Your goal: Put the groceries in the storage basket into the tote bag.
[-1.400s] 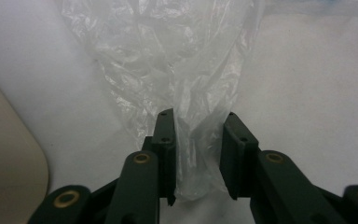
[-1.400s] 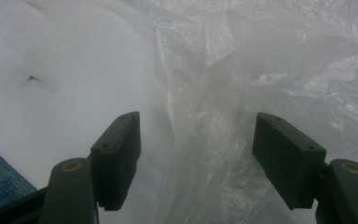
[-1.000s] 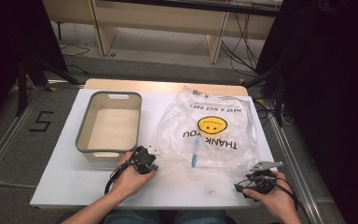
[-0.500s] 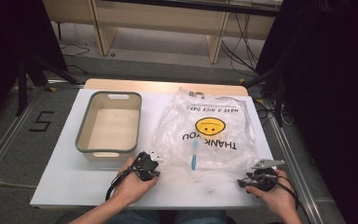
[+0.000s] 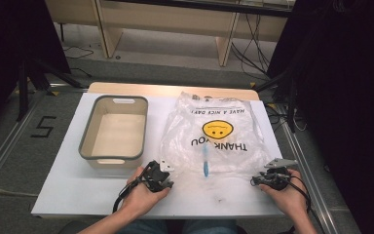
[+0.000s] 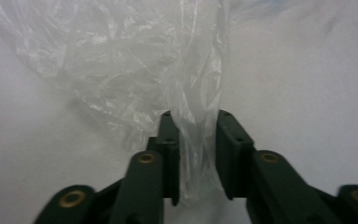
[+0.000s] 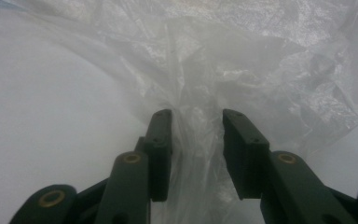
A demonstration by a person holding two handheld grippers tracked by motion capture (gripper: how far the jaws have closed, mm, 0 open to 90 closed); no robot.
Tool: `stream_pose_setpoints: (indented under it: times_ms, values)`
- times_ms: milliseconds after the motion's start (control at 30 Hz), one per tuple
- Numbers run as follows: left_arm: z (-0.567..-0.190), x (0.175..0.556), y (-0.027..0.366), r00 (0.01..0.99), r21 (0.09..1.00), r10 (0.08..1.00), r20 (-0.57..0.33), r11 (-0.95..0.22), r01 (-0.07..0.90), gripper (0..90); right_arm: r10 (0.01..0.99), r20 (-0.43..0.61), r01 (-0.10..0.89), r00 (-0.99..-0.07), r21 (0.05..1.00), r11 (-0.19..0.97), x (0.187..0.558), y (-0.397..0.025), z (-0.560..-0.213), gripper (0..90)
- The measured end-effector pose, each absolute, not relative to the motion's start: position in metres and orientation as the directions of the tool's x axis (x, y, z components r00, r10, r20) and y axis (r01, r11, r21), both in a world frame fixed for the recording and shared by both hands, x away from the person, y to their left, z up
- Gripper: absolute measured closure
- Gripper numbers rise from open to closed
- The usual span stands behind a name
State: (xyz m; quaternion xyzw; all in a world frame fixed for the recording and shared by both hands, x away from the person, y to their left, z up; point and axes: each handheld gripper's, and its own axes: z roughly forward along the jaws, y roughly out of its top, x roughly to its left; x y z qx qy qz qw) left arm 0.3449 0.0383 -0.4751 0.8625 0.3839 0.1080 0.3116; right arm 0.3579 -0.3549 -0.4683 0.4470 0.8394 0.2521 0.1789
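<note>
A white counter [image 5: 68,187] carries a grey-rimmed beige tub [image 5: 114,130] at its left; a clear smiley-printed plastic bag [image 5: 216,134] lies flat just beside it, holding a blue toothbrush [image 5: 205,163].

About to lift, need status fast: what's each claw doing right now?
Left claw: open, jaws either side of a fold of the plastic bag, not clamped.
Right claw: open, bag film between its jaws.

Both forearms enter from six o'clock, the left hand's black two-jaw gripper [image 5: 159,176] at seven o'clock and the right one [image 5: 269,178] at five, jaws parted.
</note>
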Motion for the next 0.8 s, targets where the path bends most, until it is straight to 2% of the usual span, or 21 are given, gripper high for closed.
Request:
stream_pose_setpoints:
  times_ms: [133, 267, 333, 500, 800]
  values:
    - [-0.465, 0.343, 0.046, 0.679, 0.669, 0.734, 0.007, -0.508, 0.542, 50.0, 0.839, -0.063, 0.644, -0.540, 0.611, 0.460, 0.352, -0.352, -0.464, 55.4]
    - [-0.459, 0.335, 0.049, 0.680, 0.687, 0.732, 0.045, -0.517, 0.510, 33.3, 0.834, -0.032, 0.620, -0.551, 0.652, 0.436, 0.344, -0.348, -0.458, 41.8]
    - [-0.458, 0.331, 0.051, 0.686, 0.697, 0.727, 0.035, -0.510, 0.504, 25.0, 0.831, -0.010, 0.604, -0.557, 0.681, 0.413, 0.340, -0.346, -0.456, 36.2]
    - [-0.457, 0.326, 0.058, 0.696, 0.703, 0.718, 0.010, -0.500, 0.506, 17.4, 0.828, 0.009, 0.563, -0.560, 0.738, 0.373, 0.334, -0.345, -0.450, 30.8]
    - [-0.461, 0.324, 0.065, 0.696, 0.699, 0.718, -0.006, -0.494, 0.517, 16.2, 0.849, -0.011, 0.547, -0.529, 0.760, 0.351, 0.334, -0.349, -0.450, 31.3]
